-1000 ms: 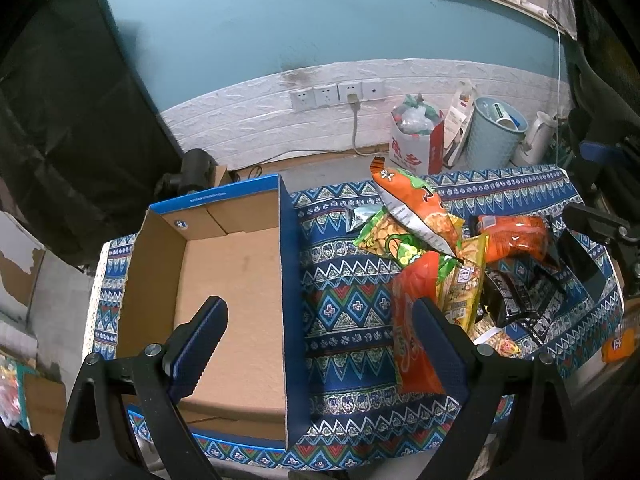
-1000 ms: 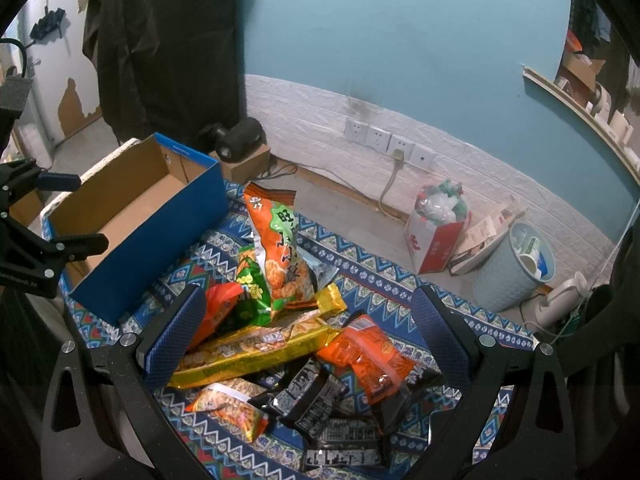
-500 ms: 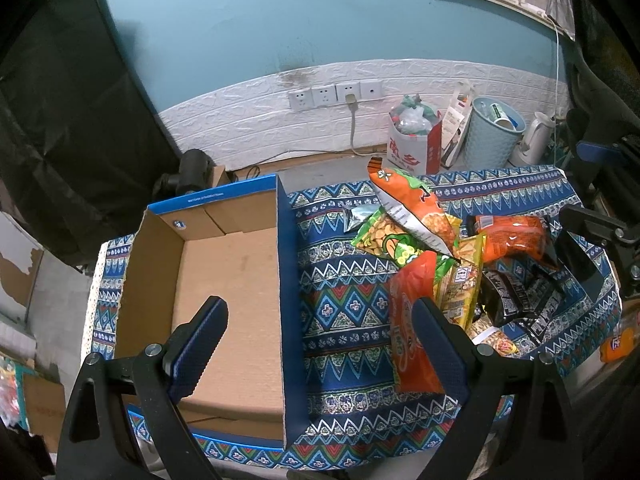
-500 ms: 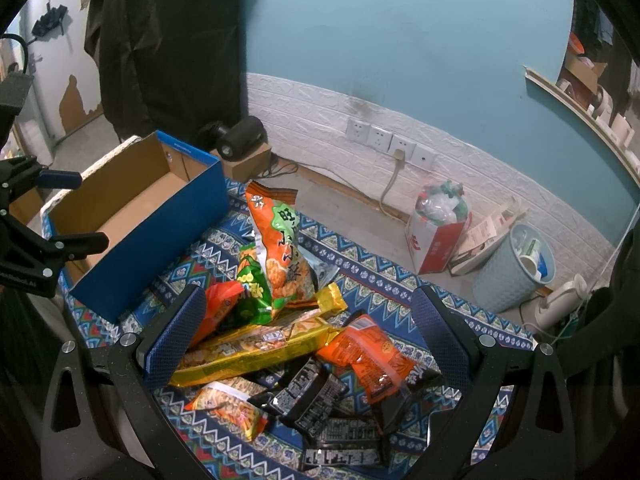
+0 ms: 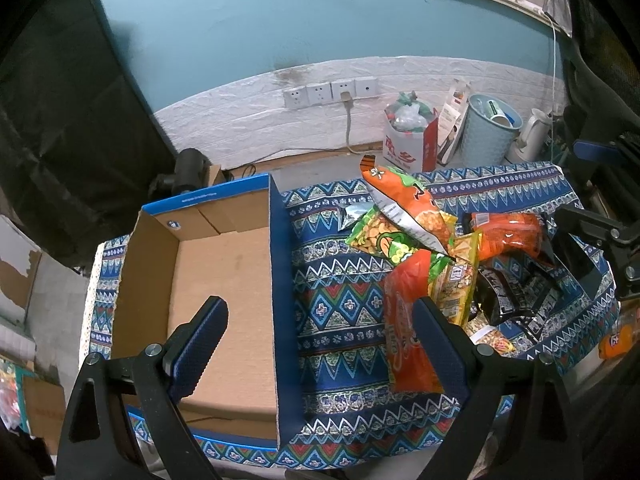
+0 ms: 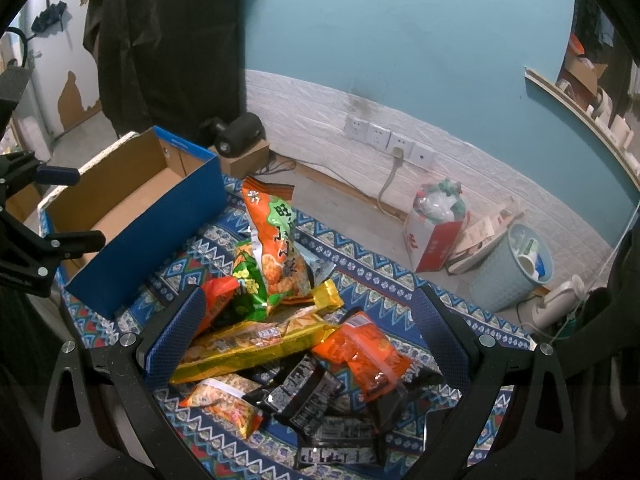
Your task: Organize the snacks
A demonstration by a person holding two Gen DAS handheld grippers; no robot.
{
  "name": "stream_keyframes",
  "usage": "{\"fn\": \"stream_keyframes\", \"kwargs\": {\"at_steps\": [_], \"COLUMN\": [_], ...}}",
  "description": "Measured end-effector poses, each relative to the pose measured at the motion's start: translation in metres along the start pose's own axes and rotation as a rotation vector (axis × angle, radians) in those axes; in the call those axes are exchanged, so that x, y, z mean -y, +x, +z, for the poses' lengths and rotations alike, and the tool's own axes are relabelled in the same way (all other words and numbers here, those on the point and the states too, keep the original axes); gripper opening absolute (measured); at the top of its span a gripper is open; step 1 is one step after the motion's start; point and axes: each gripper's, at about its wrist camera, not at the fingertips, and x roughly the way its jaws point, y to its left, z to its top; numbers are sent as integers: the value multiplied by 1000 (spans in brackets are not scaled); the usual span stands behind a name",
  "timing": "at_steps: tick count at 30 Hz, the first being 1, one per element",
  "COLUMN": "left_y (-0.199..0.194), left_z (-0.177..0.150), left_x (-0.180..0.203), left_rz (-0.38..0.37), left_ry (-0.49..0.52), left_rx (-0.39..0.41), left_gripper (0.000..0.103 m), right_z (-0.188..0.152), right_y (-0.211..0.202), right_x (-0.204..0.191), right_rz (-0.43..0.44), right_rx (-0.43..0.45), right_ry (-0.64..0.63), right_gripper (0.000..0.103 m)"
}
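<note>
Nothing has shifted noticeably: both grippers hover as before, jaws spread wide and holding nothing. Left gripper (image 5: 320, 344) hangs over the cardboard box (image 5: 276, 280) at the table's left edge; right gripper (image 6: 308, 332) over the snack pile (image 6: 280, 320) beside it on the patterned tablecloth (image 5: 340, 320).

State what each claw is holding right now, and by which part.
Nothing is held. The left claw is open above the cardboard box edge; the right claw is open over the snack pile.
</note>
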Motion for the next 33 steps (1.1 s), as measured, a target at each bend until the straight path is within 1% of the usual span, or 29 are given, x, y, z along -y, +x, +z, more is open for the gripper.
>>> {"fn": "stream_keyframes", "kwargs": {"at_steps": [13, 21, 27, 31, 33], "left_y": [1, 7, 22, 36, 46], "left_z": [1, 2, 1, 0, 1], "left_x": [8, 16, 18, 27, 31], "left_rz": [-1, -5, -41, -54, -77], "left_ry": [18, 28, 13, 21, 14], "left_rx": [0, -16, -69, -107, -139], "left_gripper": [94, 94, 94, 94, 94], "right_z": [3, 2, -3, -7, -9], "right_y": [0, 2, 11, 26, 35], "right_x": [2, 6, 16, 30, 37], "right_rz": [-9, -18, -35, -52, -55], "right_rx": [-3, -11, -40, -77, -97], "right_ry": [-9, -16, -16, -11, -10], "right_gripper": [100, 100, 100, 100, 100]}}
